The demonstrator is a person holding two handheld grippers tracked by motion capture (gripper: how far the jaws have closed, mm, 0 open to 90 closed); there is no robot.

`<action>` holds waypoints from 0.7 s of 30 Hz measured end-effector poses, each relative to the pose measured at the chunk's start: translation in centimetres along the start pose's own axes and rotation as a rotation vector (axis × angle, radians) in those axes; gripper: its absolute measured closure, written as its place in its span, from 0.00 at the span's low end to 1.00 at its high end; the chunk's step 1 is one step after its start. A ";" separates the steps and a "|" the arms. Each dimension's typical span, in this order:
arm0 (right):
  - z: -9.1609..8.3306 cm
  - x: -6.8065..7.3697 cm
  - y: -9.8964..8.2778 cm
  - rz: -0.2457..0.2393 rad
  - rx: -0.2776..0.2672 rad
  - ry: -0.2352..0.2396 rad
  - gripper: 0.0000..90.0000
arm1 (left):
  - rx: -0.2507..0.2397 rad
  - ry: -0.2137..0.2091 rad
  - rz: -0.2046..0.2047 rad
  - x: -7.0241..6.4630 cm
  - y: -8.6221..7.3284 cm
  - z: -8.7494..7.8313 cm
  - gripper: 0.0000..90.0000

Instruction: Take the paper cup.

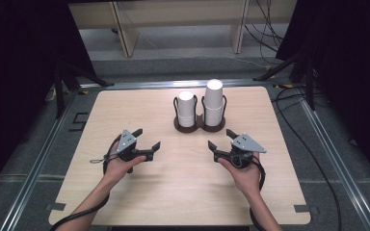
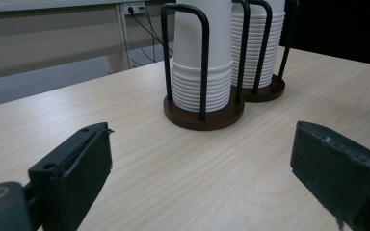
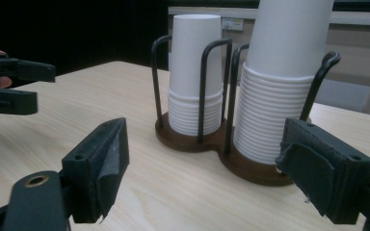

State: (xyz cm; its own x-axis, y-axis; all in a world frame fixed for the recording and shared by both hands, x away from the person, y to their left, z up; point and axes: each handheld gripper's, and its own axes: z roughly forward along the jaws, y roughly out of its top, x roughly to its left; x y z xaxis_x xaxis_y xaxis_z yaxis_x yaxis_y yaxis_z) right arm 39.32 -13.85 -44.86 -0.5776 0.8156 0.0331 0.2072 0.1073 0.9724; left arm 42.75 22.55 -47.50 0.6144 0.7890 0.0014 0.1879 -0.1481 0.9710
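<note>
Two stacks of white paper cups stand upside down in a dark double rack (image 1: 200,126) near the far middle of the table (image 1: 125,106): the short stack (image 1: 187,109) on the left, the tall stack (image 1: 213,101) on the right, each fenced by black wire loops. In the left gripper view the tops of both stacks are cut off by the frame, and the tall stack (image 2: 260,43) is partly hidden behind the short one (image 2: 200,57). In the right gripper view the tall stack (image 3: 282,82) runs out of the top edge, and one jaw covers part of the rack base (image 3: 250,168).

Nearer the person, the left gripper (image 1: 144,138) and the right gripper (image 1: 221,138) hover over bare wood, well apart from the rack and from each other, both pointed toward the cups. Each is released, jaws spread with nothing between them. The left gripper (image 3: 9,86) shows dimly at the edge of the right gripper view, half cut off.

Beyond the table the room is dark at both sides; pale furniture legs (image 1: 125,33) and loose cables (image 1: 270,29) lie on the floor behind, hard to make out. Nothing stands between the grippers and the rack.
</note>
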 end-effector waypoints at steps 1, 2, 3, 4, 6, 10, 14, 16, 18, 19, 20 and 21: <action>0.6 -0.1 0.4 -0.011 -0.020 0.007 0.22 | -0.006 -0.006 0.000 0.0 0.4 0.7 0.10; 0.6 -0.1 0.4 -0.011 -0.020 0.007 0.22 | -0.006 -0.006 0.000 0.0 0.4 0.7 0.11; 1.0 -0.1 0.8 -0.004 0.002 0.015 0.22 | -0.007 -0.017 -0.010 -0.1 0.8 1.3 0.11; 1.2 -0.1 0.9 -0.009 -0.008 0.009 0.22 | -0.007 -0.018 -0.010 -0.1 1.0 1.7 0.11; 1.7 0.0 1.3 0.008 -0.007 0.018 0.22 | -0.003 -0.017 0.002 -0.3 1.2 2.5 0.11; 2.9 0.1 2.1 0.001 -0.004 0.026 0.24 | 0.016 -0.026 0.025 -0.5 1.7 4.0 0.12; 4.5 0.2 3.0 -0.010 -0.031 0.033 0.25 | 0.030 -0.032 0.036 -0.6 1.9 5.3 0.16; 4.8 0.3 3.3 -0.009 -0.028 0.027 0.25 | 0.048 -0.037 0.041 -0.7 2.0 6.2 0.16; 5.7 0.5 3.8 -0.006 -0.036 0.030 0.26 | 0.065 -0.039 0.053 -0.8 2.0 6.9 0.16; 6.3 0.7 4.1 0.009 -0.025 0.026 0.27 | 0.071 -0.040 0.051 -0.9 2.1 7.7 0.16; 6.6 0.8 4.2 -0.003 -0.022 0.017 0.27 | 0.069 -0.040 0.051 -1.0 2.2 8.1 0.16; 7.0 0.9 4.4 -0.004 -0.013 0.024 0.27 | 0.074 -0.039 0.051 -1.0 2.2 8.4 0.16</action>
State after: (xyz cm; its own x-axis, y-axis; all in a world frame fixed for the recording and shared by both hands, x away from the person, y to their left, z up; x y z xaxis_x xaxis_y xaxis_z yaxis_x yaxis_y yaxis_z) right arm 45.23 -8.65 -42.14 -0.5975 0.8012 0.0343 0.1942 0.1030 0.9755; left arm 48.98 16.44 -47.34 0.6536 0.7558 0.0398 0.2105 -0.2320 0.9497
